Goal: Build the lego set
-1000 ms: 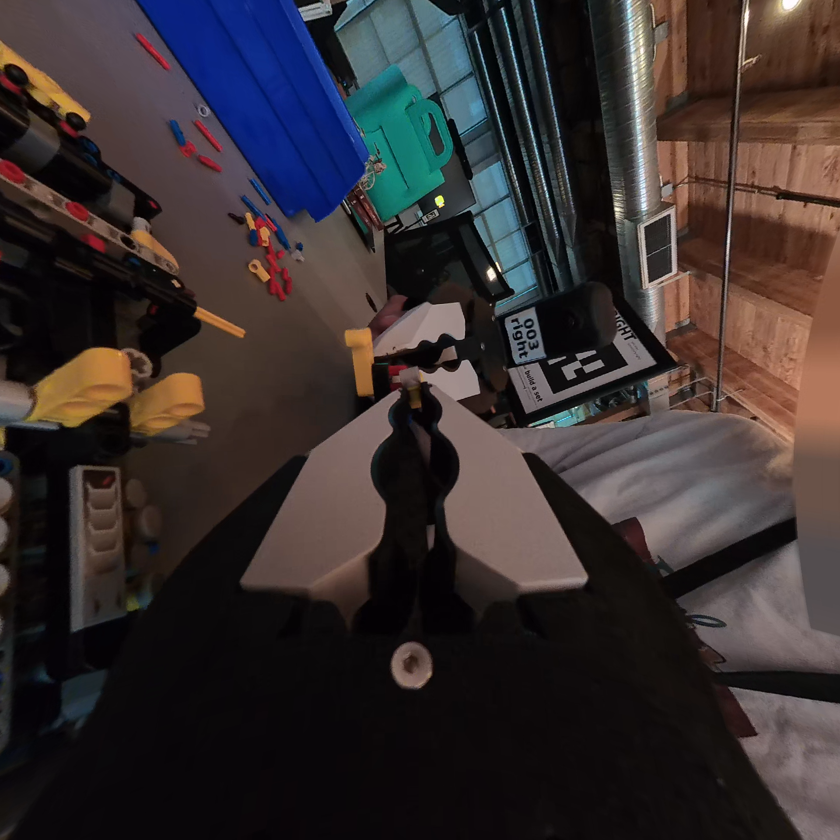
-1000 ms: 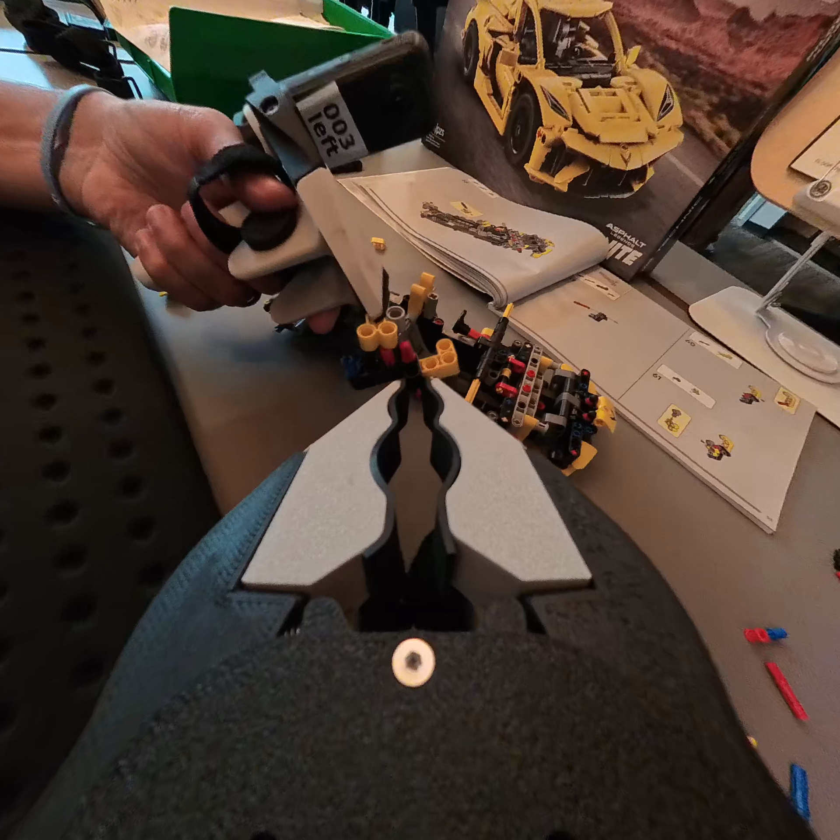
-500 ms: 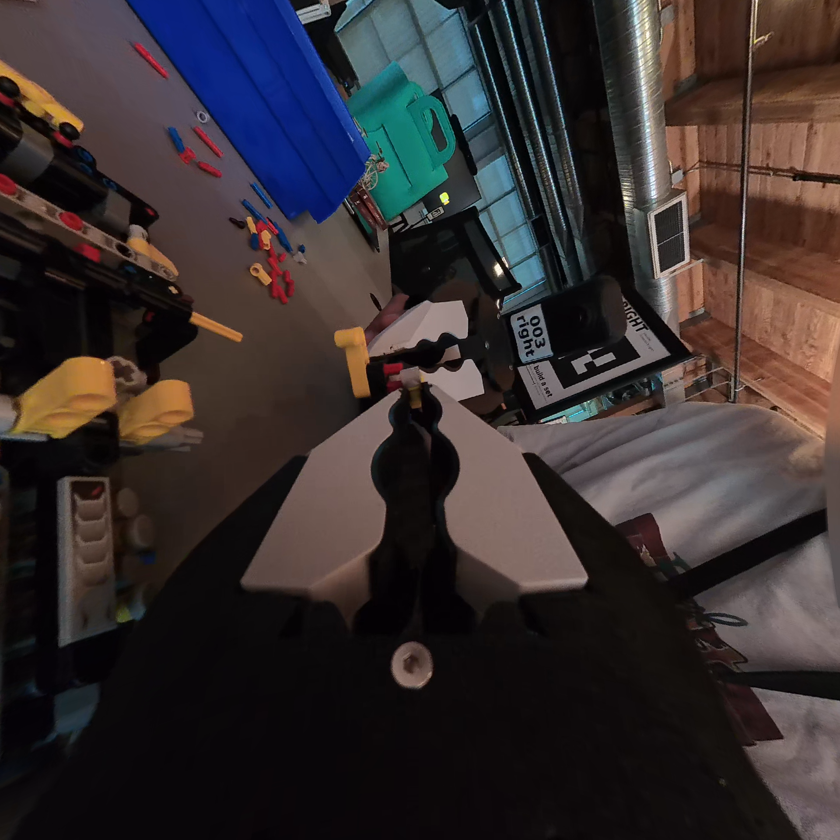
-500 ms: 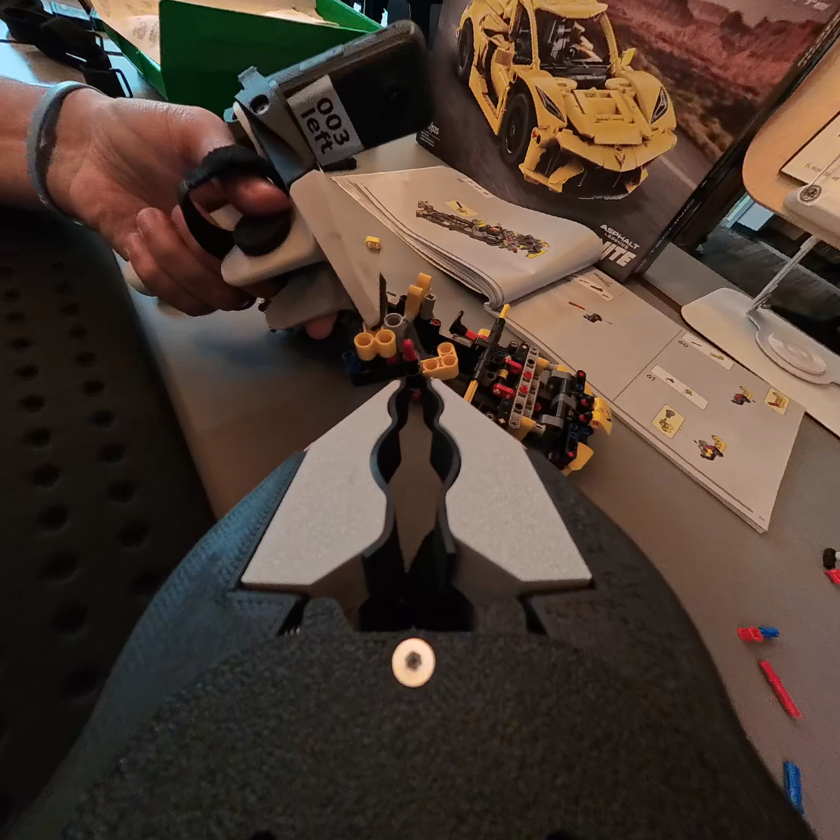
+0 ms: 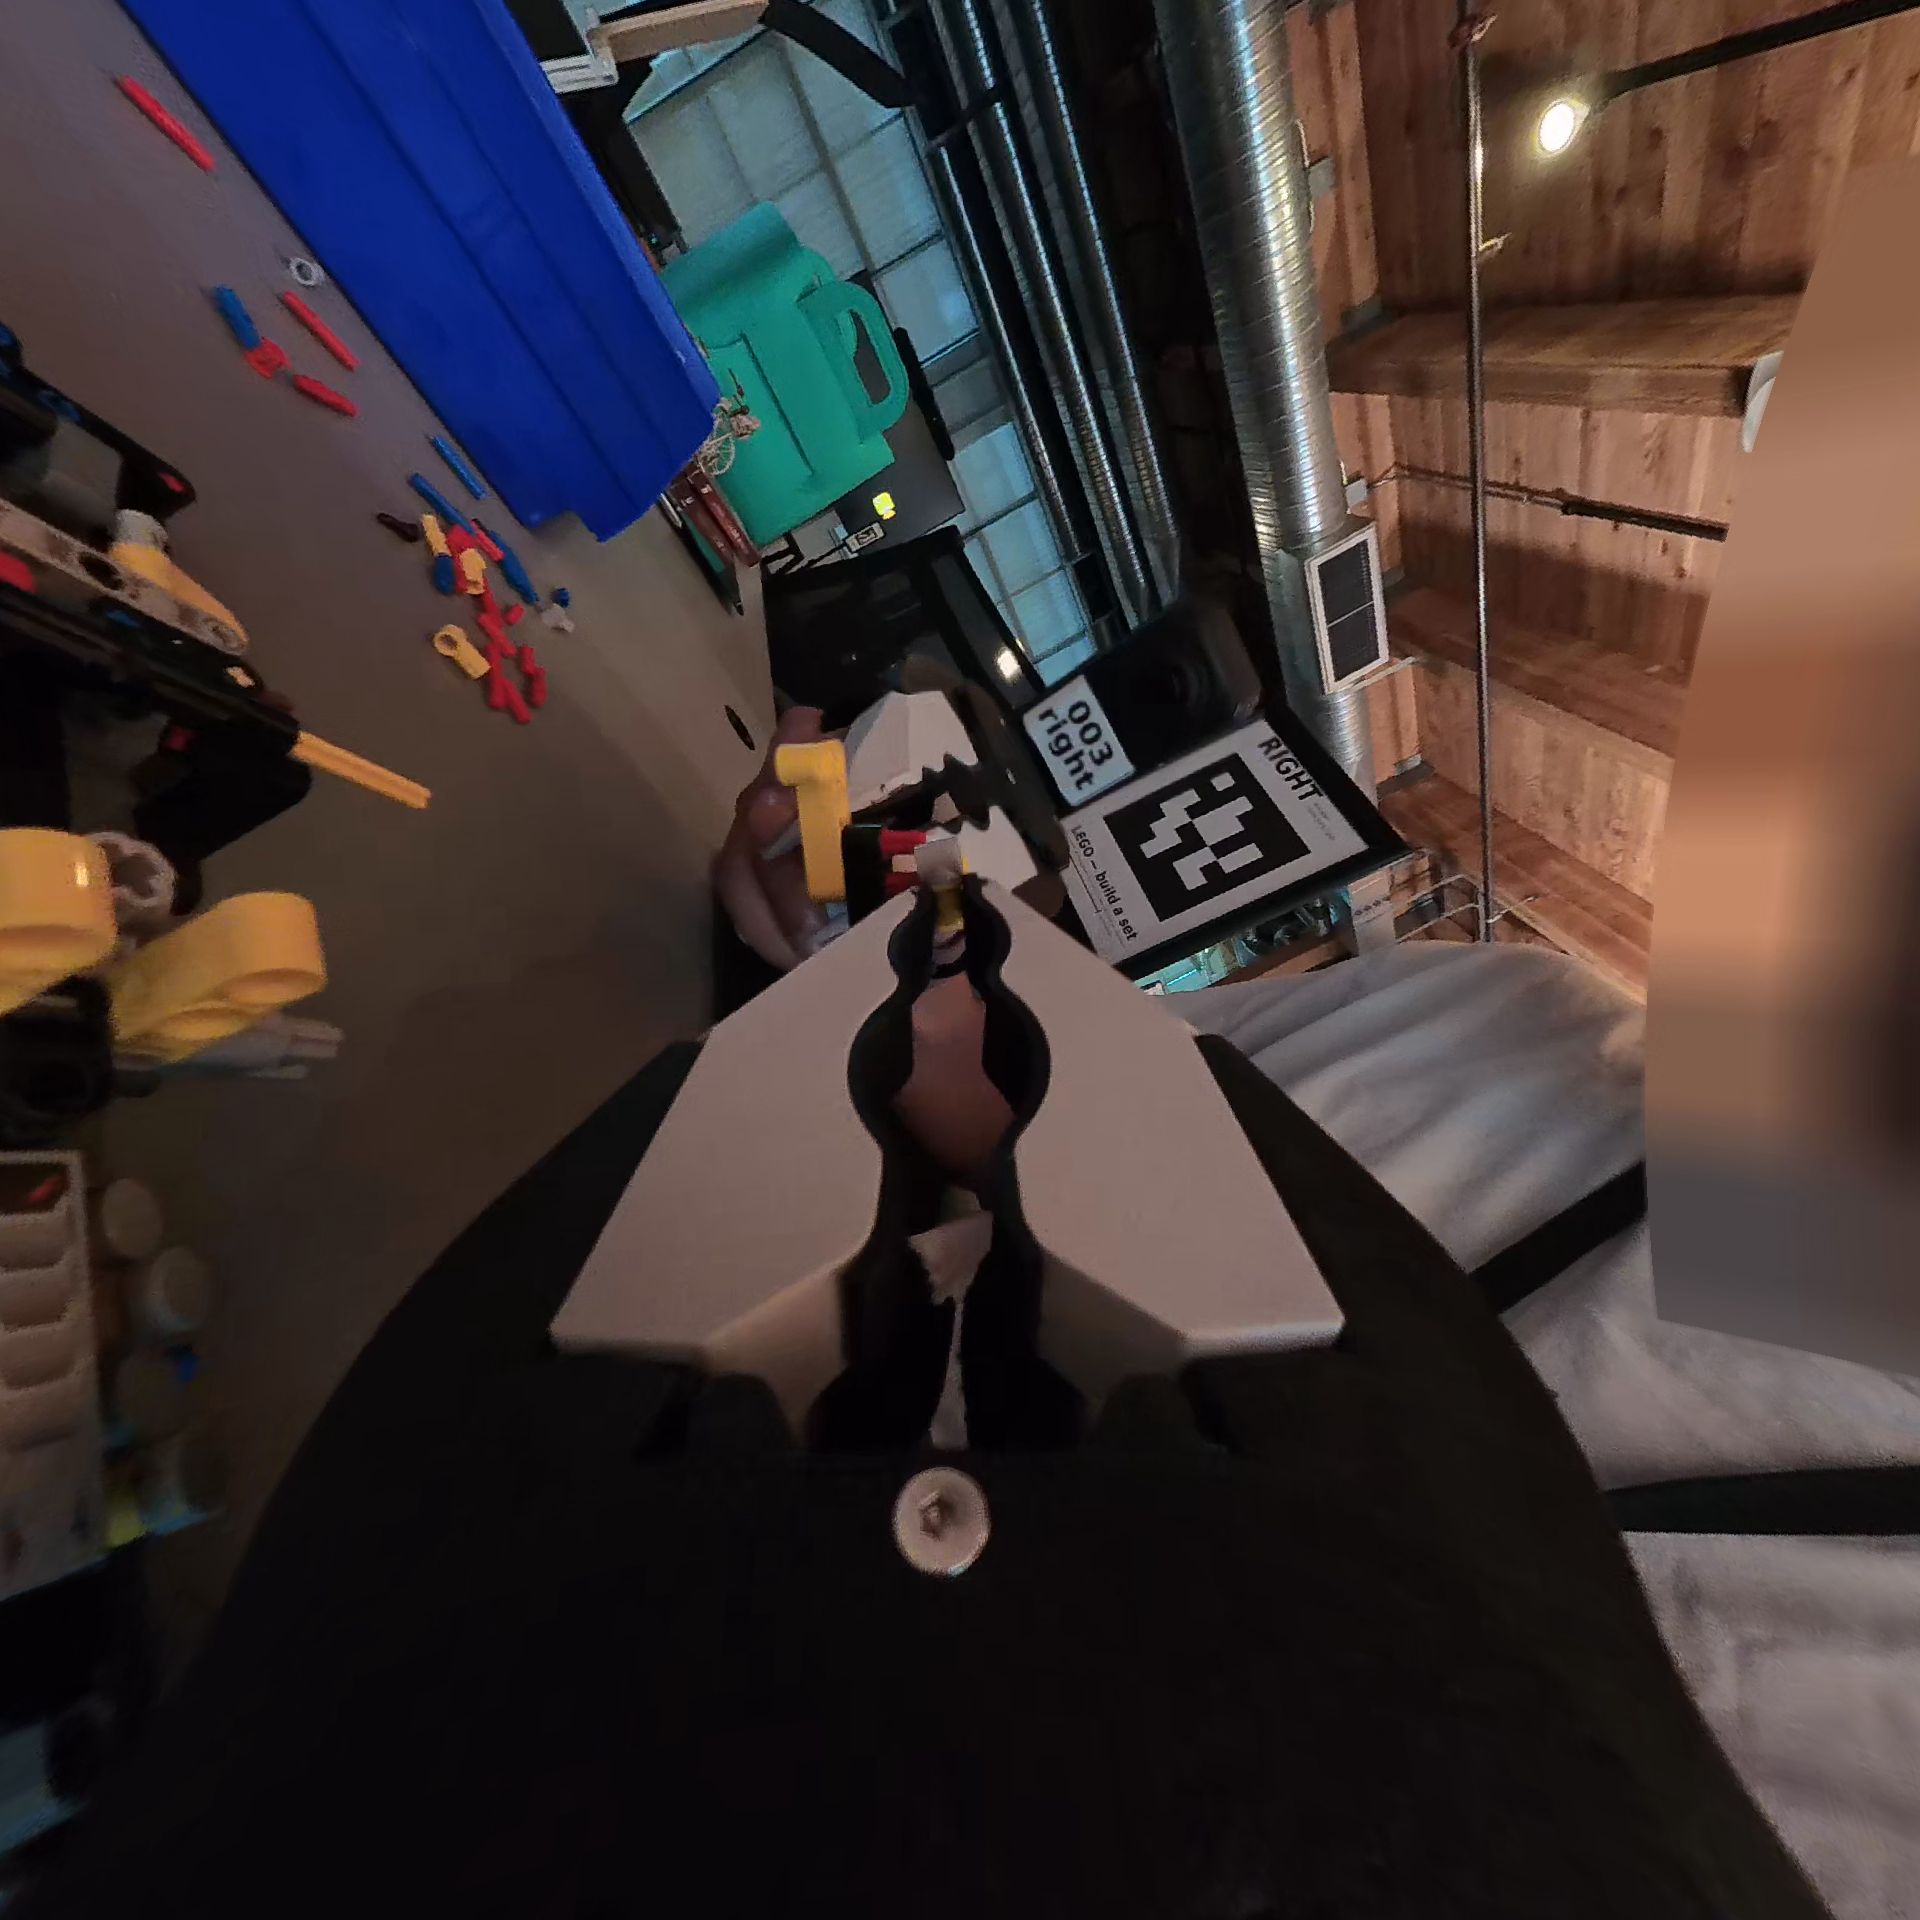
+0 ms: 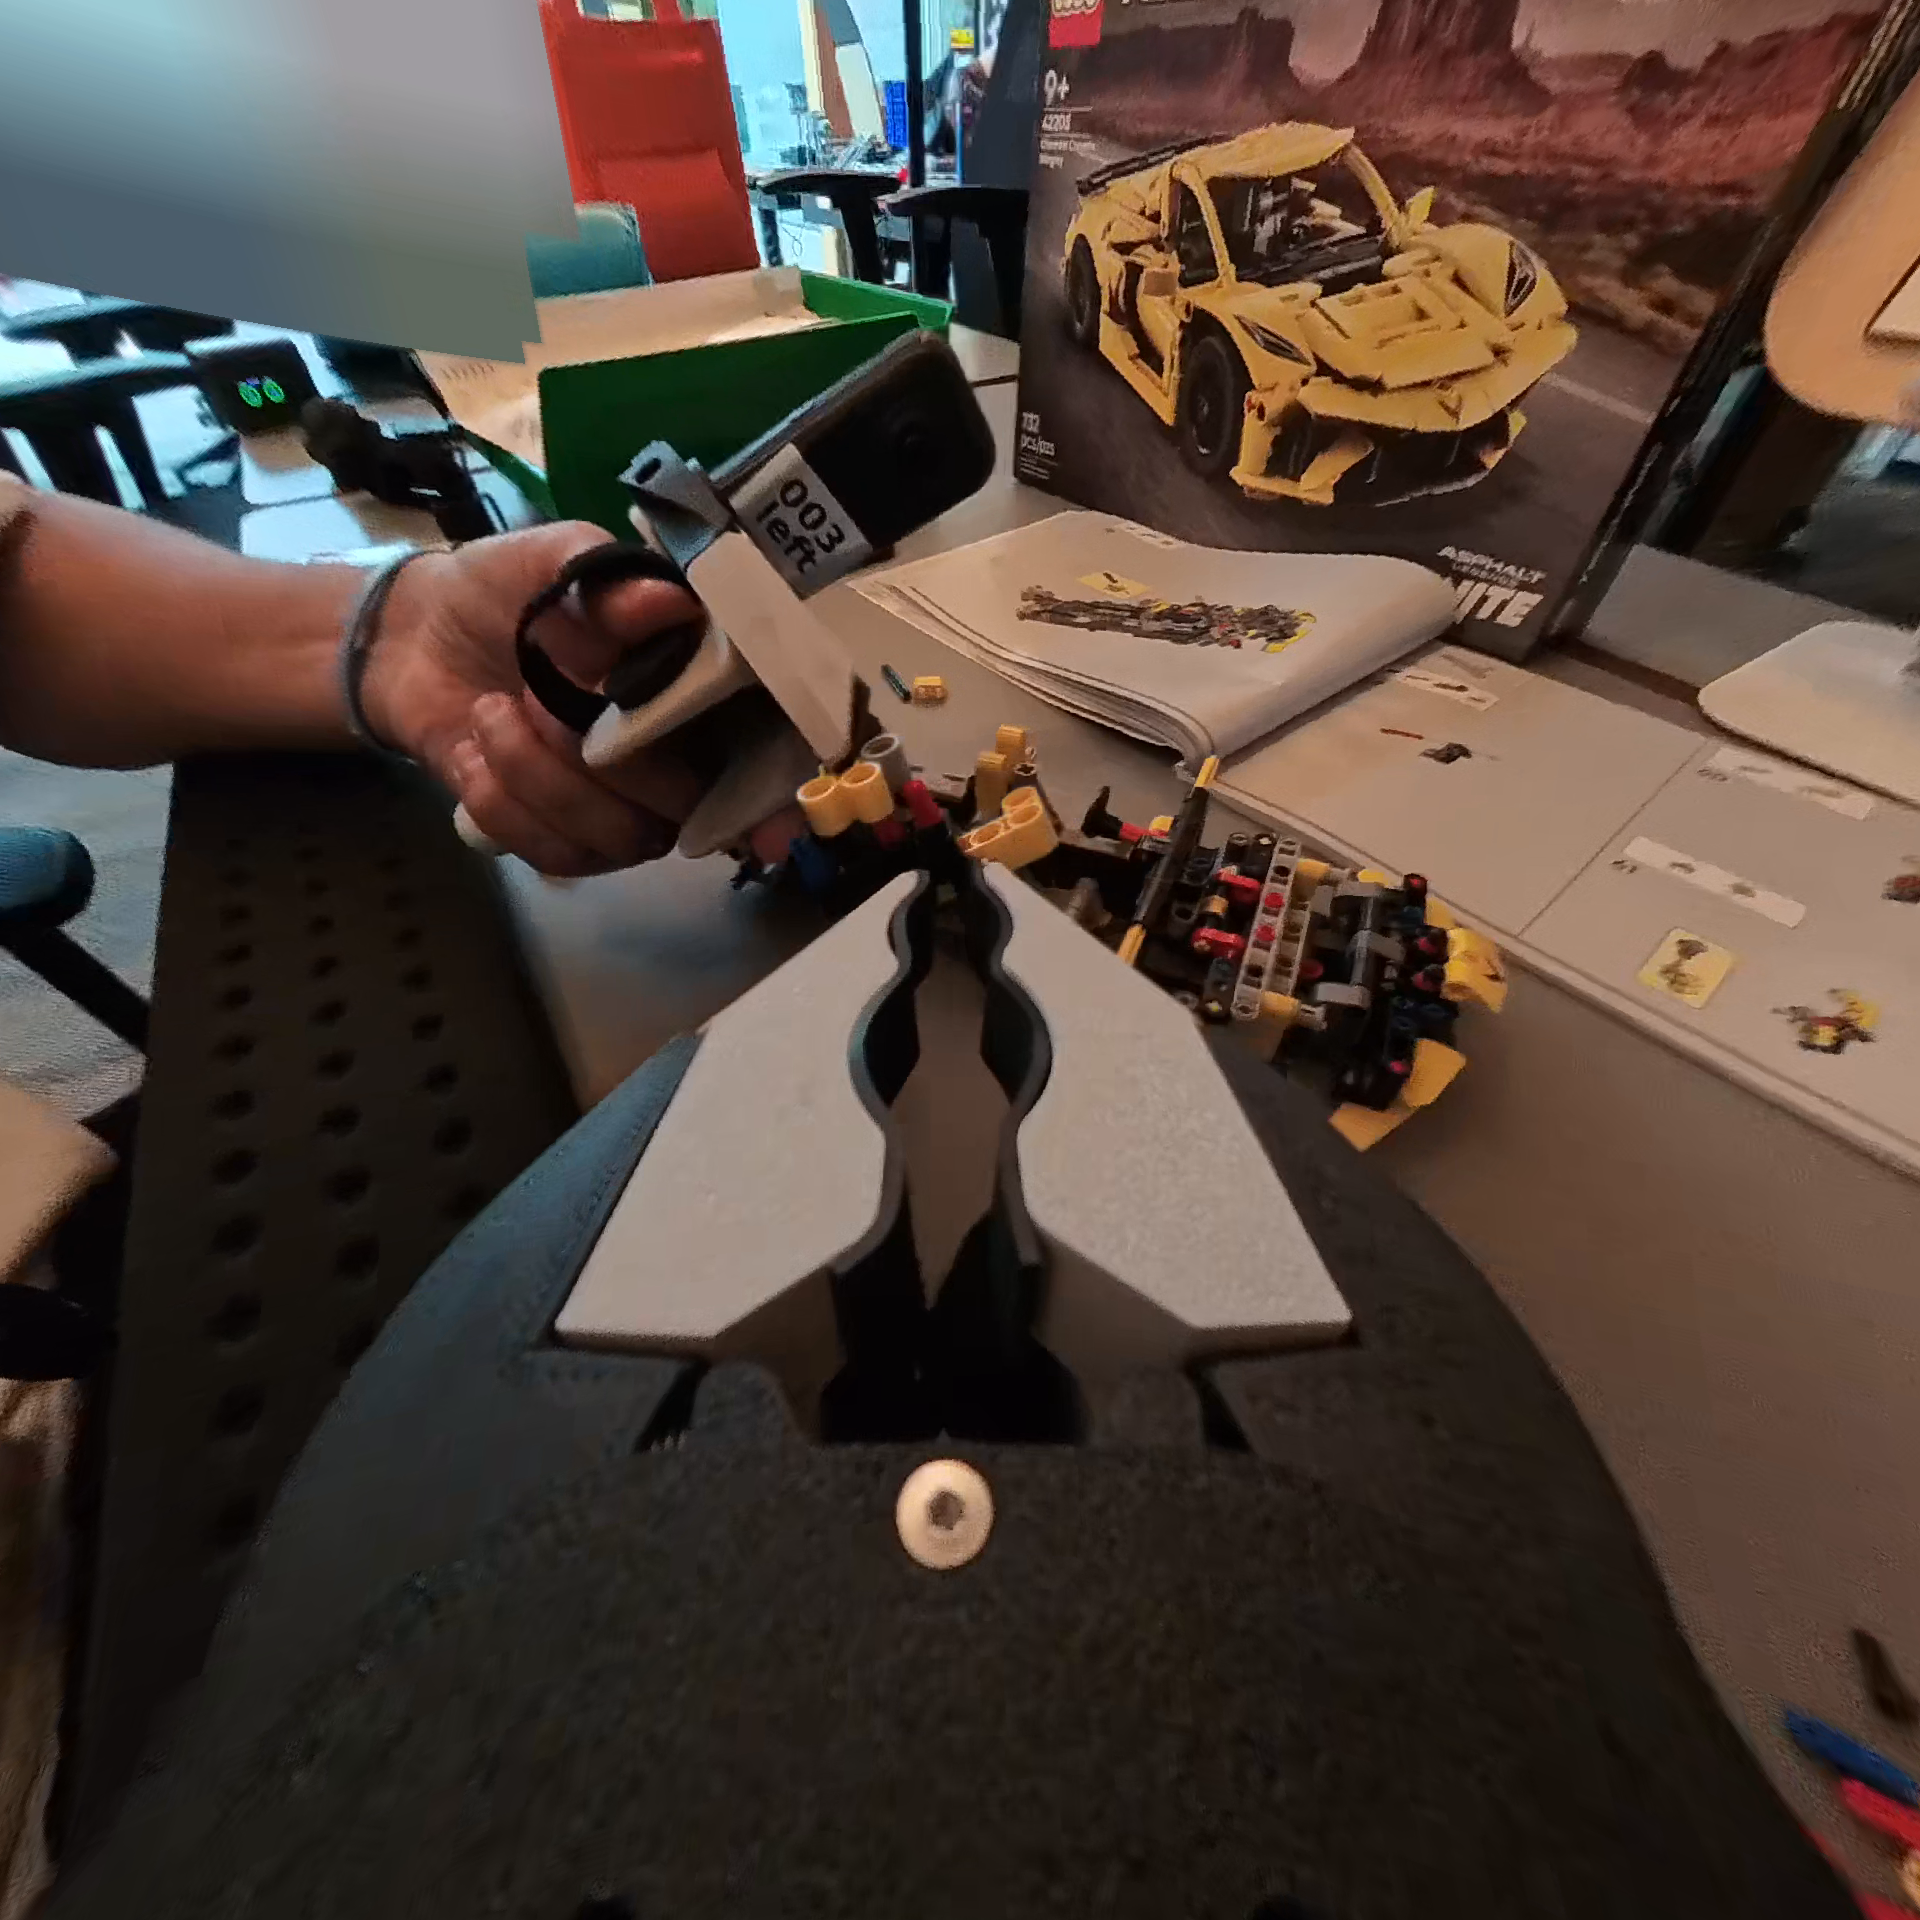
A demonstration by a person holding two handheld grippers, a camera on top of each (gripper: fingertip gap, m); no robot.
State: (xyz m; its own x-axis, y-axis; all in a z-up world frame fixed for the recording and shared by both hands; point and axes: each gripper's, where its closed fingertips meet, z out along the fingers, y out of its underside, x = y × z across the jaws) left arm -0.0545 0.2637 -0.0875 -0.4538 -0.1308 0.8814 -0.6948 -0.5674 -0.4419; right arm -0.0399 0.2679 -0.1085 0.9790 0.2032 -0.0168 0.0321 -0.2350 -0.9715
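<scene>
Small sub-assembly held between both claws, fitting step in hand.

Item: sub-assembly (image 5: 868, 847) of black block, red pins and yellow connector, held in the air above the surface (image 6: 1662, 1247), just off the partly built car chassis (image 6: 1278, 935). Right claw (image 6: 951, 883) pinches its black part; left claw (image 5: 940, 914) is pressed together on a small yellow-and-white peg (image 5: 940, 883) touching the red pins. Judged step: seating the peg into the sub-assembly. Next move calls for straight axial push with the right claw bracing. Nearby: instruction booklet (image 6: 1195, 634), set box (image 6: 1403, 260), loose pieces (image 5: 488, 613), blue bin (image 5: 436, 239).
</scene>
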